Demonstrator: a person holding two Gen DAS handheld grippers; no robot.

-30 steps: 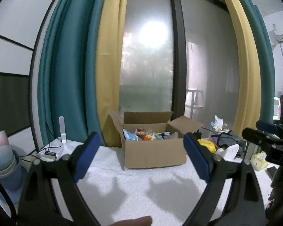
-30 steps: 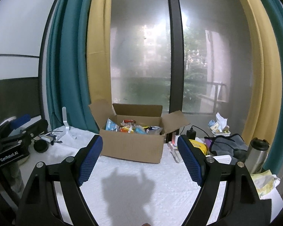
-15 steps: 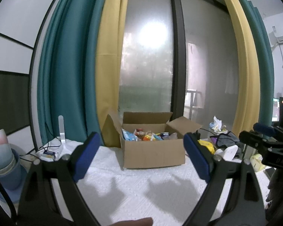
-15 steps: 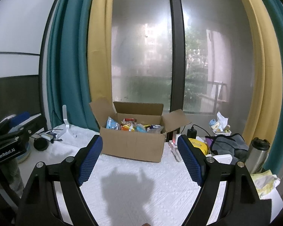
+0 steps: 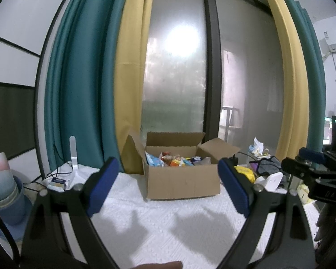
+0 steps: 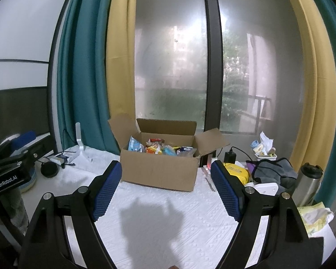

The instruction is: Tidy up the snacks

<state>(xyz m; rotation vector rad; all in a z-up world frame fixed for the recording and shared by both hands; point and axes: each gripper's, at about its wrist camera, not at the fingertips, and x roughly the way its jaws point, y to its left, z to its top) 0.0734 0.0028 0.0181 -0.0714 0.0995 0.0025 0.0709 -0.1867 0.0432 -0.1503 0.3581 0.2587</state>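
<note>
Snacks (image 6: 160,149) all sit piled in the open cardboard box (image 6: 159,174) at the bench's far side, both my jaws wide and empty, so honestly could be pre-sort or finished.

Brown box (image 6: 159,174), blue-padded fingers (image 6: 107,186), white tablecloth (image 6: 159,224)

Right gripper (image 6: 165,188) view is tilted up a bit, cardboard box (image 6: 161,172) seen lower in frame; L view barely shifted.

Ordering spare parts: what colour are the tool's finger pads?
Blue pads, clearest in the right wrist view.
</note>
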